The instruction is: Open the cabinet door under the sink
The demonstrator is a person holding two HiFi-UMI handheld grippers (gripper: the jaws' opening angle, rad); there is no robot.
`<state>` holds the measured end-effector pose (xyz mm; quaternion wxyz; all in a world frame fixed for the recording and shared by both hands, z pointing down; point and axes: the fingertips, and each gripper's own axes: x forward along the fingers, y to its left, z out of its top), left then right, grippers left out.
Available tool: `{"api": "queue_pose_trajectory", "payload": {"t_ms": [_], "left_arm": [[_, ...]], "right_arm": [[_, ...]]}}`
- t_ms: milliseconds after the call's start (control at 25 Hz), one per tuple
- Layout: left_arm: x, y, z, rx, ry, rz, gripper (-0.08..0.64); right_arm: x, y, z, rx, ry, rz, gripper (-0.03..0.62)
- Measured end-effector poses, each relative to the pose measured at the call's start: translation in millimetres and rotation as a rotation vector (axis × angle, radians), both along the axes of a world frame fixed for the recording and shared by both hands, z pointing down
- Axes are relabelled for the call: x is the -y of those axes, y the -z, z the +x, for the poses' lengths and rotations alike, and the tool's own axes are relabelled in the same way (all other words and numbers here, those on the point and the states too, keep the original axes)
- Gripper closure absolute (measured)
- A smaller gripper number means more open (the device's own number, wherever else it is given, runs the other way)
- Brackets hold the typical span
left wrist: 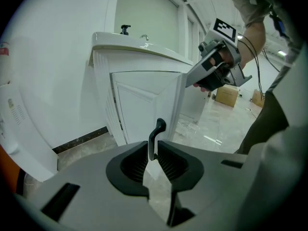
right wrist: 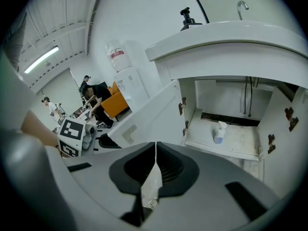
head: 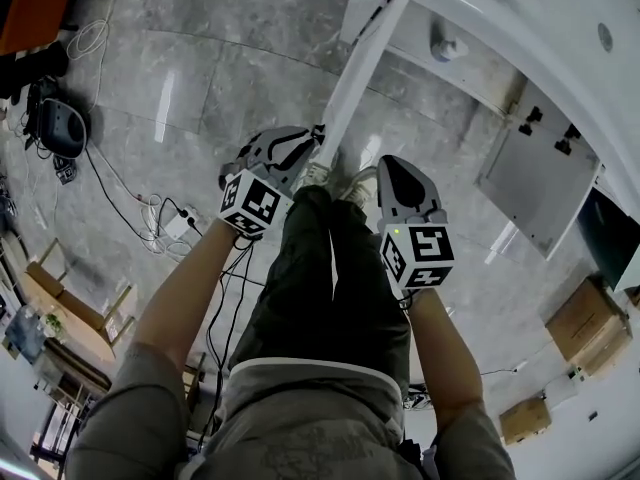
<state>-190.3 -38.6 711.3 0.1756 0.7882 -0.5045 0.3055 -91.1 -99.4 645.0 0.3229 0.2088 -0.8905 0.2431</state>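
Between the left gripper's (left wrist: 153, 146) fingers (left wrist: 137, 162), at the lower middle of the left gripper view, a dark curved handle (left wrist: 157, 131) is sitting: the two ribbed pads are closing on its lower part from either side and pinching it, while its hooked top is sticking up just above them. That handle is belonging to the white panelled door (left wrist: 144, 105) of the cabinet (right wrist: 226, 93) under the sink (right wrist: 231, 32), filling the middle of that view. In the head view the same door is showing edge-on as a pale strip running from the upper middle down to the left gripper, so it is standing swung well out from the cabinet front. The right gripper (right wrist: 155, 146) is hanging just beside the left one, at the centre right of the head view; its fingers are pressing together with nothing between them, and they are touching neither door. Beyond them, at the right of the right gripper view, the cabinet is lying open, with a spray bottle (right wrist: 219, 131) standing on its floor and pipes running down its back wall. A second door (head: 535, 183), at the right of the head view, is also standing open on its hinges.

By my reading, the pulling step is nearly finished, since the inside is already showing in full. The next move is probably calling for the left fingers to spread and let the handle go, then for drawing that gripper straight back so as not to knock the door shut
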Motion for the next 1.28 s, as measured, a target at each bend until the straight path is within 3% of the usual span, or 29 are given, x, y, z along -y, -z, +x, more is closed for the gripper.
{"api": "queue_pose_trajectory", "payload": {"t_ms": [320,680,1000,1280], "left_arm": [[-11,57,-8,-0.057,0.072,0.001,0.505],[16,159,5,-0.130,0.107,0.115,0.515],[57,238,27,-0.175,0.100,0.198,0.528],[88,310,45,-0.214,0.044,0.288,0.529]], "right_arm": [[15,50,12,0.008,-0.026,0.037,0.561],[23,117,32,0.020,-0.050,0.084,0.561],[45,191,41,0.057,-0.080,0.175,0.561],[61,258,58,0.103,-0.123,0.263,0.561]]}}
